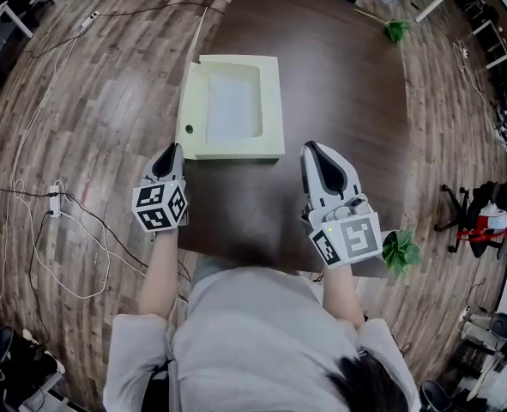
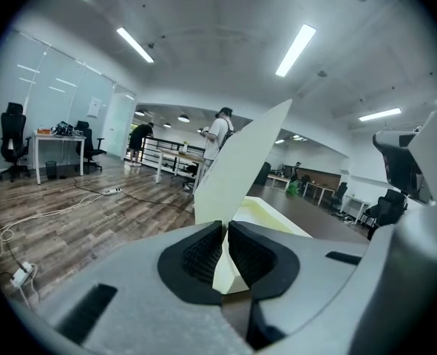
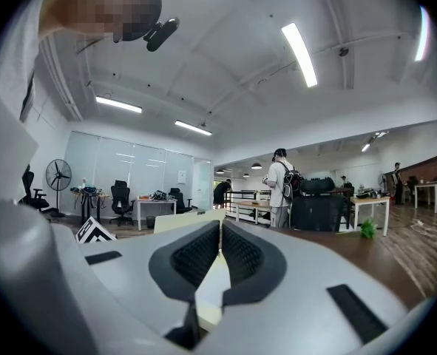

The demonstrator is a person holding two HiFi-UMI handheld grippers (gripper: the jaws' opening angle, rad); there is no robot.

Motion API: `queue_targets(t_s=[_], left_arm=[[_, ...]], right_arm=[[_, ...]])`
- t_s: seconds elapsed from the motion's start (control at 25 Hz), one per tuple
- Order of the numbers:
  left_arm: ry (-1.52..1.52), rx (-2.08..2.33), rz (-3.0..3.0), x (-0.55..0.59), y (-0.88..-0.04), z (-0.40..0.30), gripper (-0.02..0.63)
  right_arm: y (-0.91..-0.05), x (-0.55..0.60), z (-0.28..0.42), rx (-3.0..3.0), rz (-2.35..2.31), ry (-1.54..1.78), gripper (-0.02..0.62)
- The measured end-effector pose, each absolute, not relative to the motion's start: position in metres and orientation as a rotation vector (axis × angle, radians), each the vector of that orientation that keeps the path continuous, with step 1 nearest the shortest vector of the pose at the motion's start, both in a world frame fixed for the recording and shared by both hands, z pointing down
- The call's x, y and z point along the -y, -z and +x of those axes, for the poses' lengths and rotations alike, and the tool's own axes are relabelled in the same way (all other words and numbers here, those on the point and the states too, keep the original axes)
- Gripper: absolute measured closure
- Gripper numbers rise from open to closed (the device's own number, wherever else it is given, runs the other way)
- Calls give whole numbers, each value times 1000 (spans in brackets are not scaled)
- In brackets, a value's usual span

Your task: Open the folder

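A cream folder lies on the dark brown table, its shallow inner tray showing. Its cover stands up steeply along the left side, with a small hole near the front. My left gripper is at the folder's front left corner, and in the left gripper view it is shut on the cover's thin edge. To the right of the front right corner, my right gripper stays a little apart from the folder. In its own view it is shut with nothing held, and the folder lies beyond.
A small green plant sits at the table's near right corner and another at the far right. Cables and a power strip lie on the wooden floor to the left. People stand far off among desks.
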State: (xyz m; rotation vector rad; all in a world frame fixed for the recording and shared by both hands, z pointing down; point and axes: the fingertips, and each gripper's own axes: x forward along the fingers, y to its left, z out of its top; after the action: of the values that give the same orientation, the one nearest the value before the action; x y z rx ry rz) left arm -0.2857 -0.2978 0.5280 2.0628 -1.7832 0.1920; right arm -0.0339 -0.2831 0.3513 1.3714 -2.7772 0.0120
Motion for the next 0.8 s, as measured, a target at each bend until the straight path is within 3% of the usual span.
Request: queue_targets(t_s=[0.8], left_arm=[[-327,1772,2169,286,-517,-237,561]], right_arm=[[-336,266,-6,2843,1347,26,580]])
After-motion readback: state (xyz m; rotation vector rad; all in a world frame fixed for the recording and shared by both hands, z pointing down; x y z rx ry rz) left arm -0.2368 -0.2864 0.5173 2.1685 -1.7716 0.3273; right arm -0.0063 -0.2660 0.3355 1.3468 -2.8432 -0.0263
